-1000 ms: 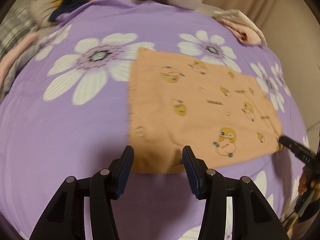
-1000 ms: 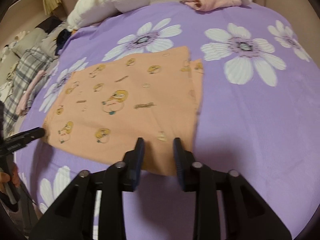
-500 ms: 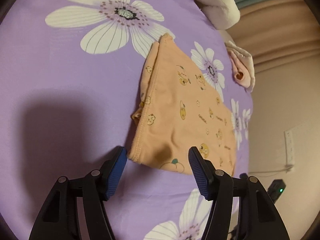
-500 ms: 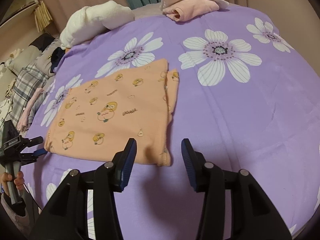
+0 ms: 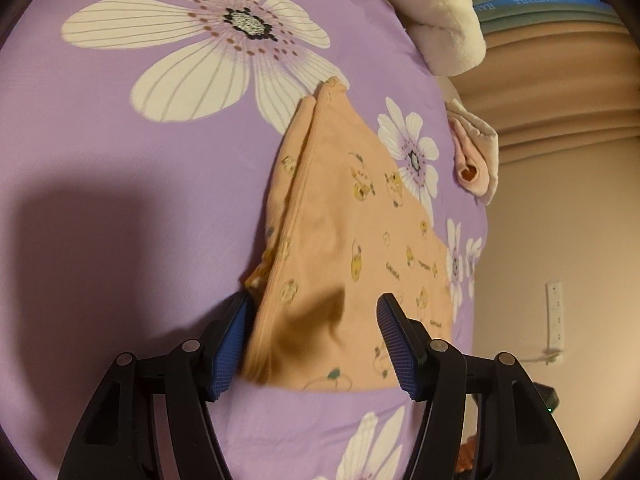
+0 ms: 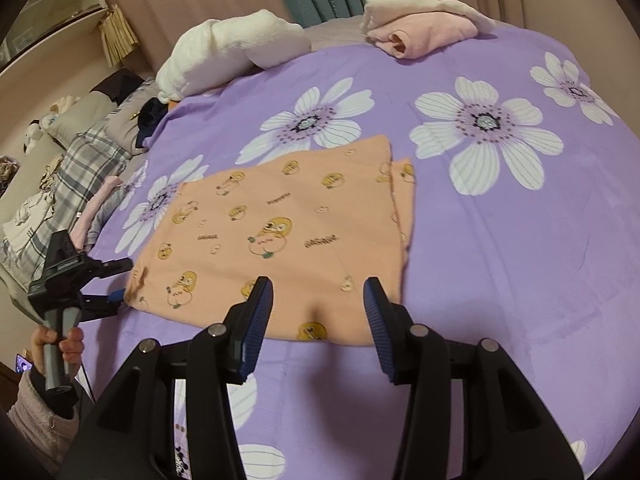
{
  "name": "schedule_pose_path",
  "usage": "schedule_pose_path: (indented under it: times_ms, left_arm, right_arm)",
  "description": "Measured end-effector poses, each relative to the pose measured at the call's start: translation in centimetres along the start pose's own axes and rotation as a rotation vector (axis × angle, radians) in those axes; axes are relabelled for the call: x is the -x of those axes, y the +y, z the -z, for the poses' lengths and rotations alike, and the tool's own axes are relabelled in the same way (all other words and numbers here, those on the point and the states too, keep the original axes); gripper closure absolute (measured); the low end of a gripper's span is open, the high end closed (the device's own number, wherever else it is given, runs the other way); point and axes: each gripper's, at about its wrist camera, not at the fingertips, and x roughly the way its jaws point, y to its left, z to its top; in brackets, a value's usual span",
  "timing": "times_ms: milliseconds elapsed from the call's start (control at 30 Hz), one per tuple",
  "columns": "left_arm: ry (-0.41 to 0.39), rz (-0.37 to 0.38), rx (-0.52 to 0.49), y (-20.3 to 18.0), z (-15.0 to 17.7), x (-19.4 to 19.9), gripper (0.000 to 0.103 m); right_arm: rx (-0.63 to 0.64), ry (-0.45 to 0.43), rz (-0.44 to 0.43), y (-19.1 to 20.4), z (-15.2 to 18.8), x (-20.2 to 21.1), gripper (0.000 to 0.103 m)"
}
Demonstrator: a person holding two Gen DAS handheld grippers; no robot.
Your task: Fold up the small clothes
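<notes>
both my left tongs point(image 5: 316, 336) and right tongs point(image 6: 318, 322) gape empty over the orange garment point(image 6: 280, 236)'s near hem, so i'd pinch every layer squarely before lifting.

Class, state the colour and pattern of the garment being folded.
The garment is peach-orange, printed with small yellow cartoon figures; the right wrist view shows it best.

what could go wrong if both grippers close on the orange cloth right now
The left gripper stands open at a corner of the orange garment where layered edges show, so it may catch only some layers. The right gripper is open over the near edge and could also pinch the purple bedsheet underneath, dragging it along.
</notes>
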Motion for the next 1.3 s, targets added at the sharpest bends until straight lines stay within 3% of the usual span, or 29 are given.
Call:
schedule_pose_path:
  times_ms: [767, 1133, 1300]
  left_arm:
    - [-0.018, 0.051, -0.048, -1.7, -4.8, -3.9, 0.041]
    - [-0.017, -0.103, -0.202, -4.4, -4.5, -4.8, 0.041]
    - [-0.015, -0.199, -0.266, -5.0, -4.1, -5.1, 0.059]
  right_arm:
    - [0.061, 0.080, -0.099, 4.9, -1.5, -6.3, 0.055]
    - [0.110, 0.118, -0.123, 8.3, -4.9, -12.0, 0.055]
    - [0.121, 0.131, -0.118, 9.6, -6.2, -14.0, 0.058]
